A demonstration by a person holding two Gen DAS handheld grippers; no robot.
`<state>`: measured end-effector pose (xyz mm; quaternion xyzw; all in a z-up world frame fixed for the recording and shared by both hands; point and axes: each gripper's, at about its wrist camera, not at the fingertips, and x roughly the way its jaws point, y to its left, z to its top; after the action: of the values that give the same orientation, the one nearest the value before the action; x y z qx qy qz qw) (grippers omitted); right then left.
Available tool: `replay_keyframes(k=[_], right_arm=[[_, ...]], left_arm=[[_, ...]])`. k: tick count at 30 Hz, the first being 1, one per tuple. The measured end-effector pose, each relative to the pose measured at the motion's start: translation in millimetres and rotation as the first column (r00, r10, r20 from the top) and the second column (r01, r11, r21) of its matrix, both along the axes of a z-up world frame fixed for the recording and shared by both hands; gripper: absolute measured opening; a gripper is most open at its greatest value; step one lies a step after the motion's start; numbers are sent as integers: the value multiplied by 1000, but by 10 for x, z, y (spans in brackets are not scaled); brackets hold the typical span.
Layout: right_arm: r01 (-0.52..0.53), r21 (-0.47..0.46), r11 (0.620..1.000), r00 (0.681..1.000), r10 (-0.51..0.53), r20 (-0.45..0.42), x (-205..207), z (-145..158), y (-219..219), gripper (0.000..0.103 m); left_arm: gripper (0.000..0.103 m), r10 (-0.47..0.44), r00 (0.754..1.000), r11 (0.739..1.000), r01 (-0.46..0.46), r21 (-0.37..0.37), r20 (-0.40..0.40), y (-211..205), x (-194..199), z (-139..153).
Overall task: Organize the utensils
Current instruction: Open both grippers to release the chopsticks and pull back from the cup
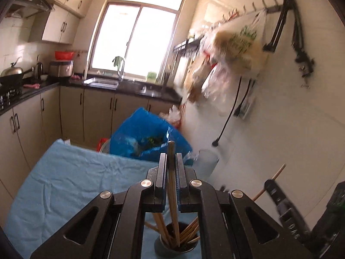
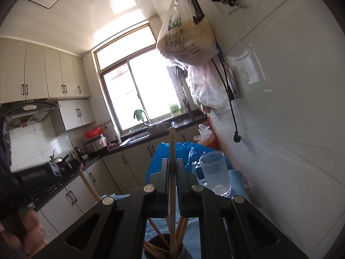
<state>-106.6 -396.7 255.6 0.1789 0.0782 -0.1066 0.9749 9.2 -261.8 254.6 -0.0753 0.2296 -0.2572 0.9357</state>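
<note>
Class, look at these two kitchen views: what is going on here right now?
A person is sorting chopsticks with two handheld grippers. The left gripper is shut on a chopstick above a dark cup that already holds several more. The right gripper is shut on another chopstick, upright over the same cup. The cup stands on a light blue cloth. A clear glass mug sits near the wall.

We saw a bright window (image 1: 138, 41) at twelve o'clock above a dark countertop (image 1: 133, 88), cream cabinets (image 1: 62, 24) at ten o'clock, and a white tiled wall (image 1: 286, 116) at three o'clock.
</note>
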Motion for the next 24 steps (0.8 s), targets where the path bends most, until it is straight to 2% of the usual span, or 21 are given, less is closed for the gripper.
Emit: replay_keyframes(k=[4,6,8,10,12,14,16,17,19,20,22,24], right_arm=[[-27,3,1000,999,27,-38,53,-85,9,8],[-42,33,999,998,43,-54,57,-126,-14,8],[-59,51,997,996,63,-69,82,-136,-35,17],[-57,56,997,996,60,-67,56,-121,-44,33],[-55,46,997,997,57,-52,-11,-75,-23,37],[-45,33,998,998,47,-43,-62,-27,6,41],[-31,37,999,999,32,-30,-162,20,19,61],[-17,39,999,1000,18,-22,-224,37,26,66],[23,32,999,1000,-23,-9,-355,59,43,90],[44,24,999,999,-44,-4,-416,61,59,94],[92,1,996,996,-92,-10,-549,38,114,103],[109,-18,994,993,-110,-42,-618,-31,200,103]], left_arm=[[7,-1,998,1000,2,7,-59,41,76,-179],[15,-15,996,1000,15,6,-94,75,109,-224],[33,-7,995,1000,7,0,-99,129,98,-229],[42,-3,996,1000,3,-2,-87,172,41,-206],[46,6,998,1000,-7,-6,-65,249,-32,-156],[60,22,999,1000,-22,-6,-50,327,-101,-121],[73,49,998,999,-49,-6,-30,441,-197,-99],[79,67,998,998,-67,0,-16,501,-254,-98],[87,114,993,993,-115,31,20,612,-383,-120],[93,131,991,990,-133,47,34,657,-444,-144],[97,159,985,983,-165,86,71,774,-611,-240],[100,168,982,974,-178,140,85,849,-759,-371]])
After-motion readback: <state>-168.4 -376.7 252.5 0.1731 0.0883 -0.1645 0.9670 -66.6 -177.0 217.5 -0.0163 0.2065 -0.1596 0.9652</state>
